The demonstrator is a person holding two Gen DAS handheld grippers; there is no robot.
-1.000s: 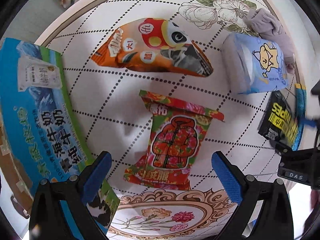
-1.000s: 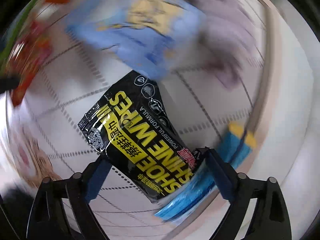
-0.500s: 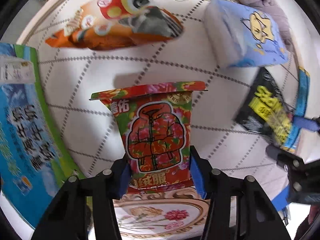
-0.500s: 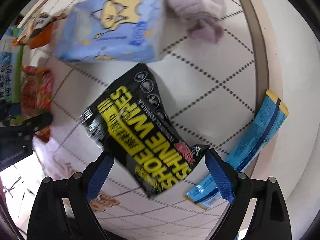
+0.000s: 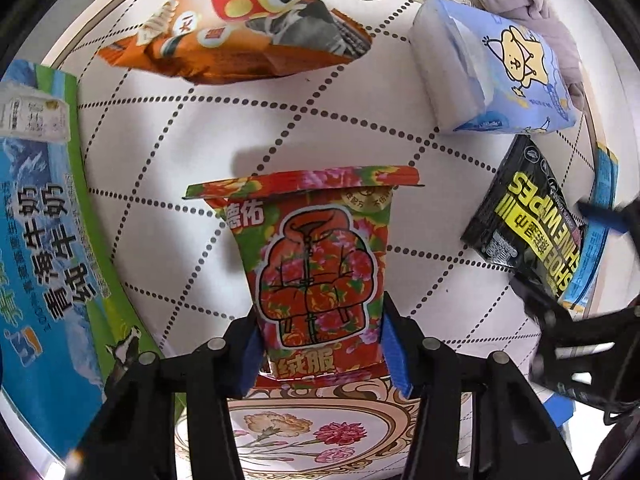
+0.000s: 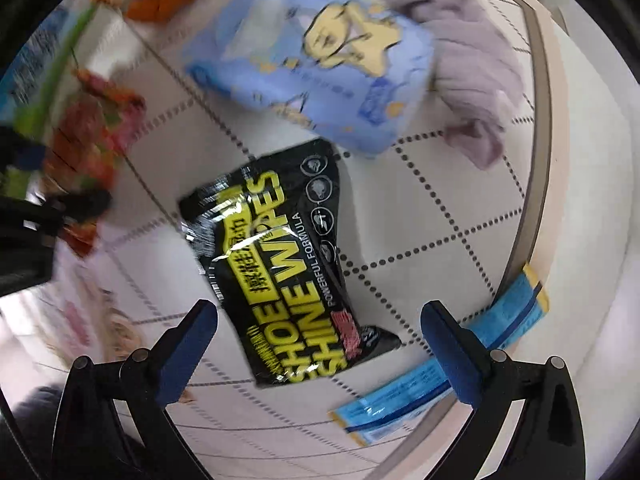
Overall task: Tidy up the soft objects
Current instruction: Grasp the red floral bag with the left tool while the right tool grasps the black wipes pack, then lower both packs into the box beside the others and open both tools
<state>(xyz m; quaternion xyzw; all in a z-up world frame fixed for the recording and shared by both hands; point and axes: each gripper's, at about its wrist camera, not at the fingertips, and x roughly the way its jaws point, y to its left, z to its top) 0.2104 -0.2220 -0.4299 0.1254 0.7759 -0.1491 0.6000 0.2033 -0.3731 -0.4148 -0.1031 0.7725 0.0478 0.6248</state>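
The left gripper is clenched on the floral pouch's near end, its long axis pointing straight ahead over the table, while the right gripper hangs released astride the black wipes pack near the table's right edge.

The place looks like a home. A round counter with a floral, dotted-lattice cover carries household goods: a snack bag, a tissue pack and shoe wipes.
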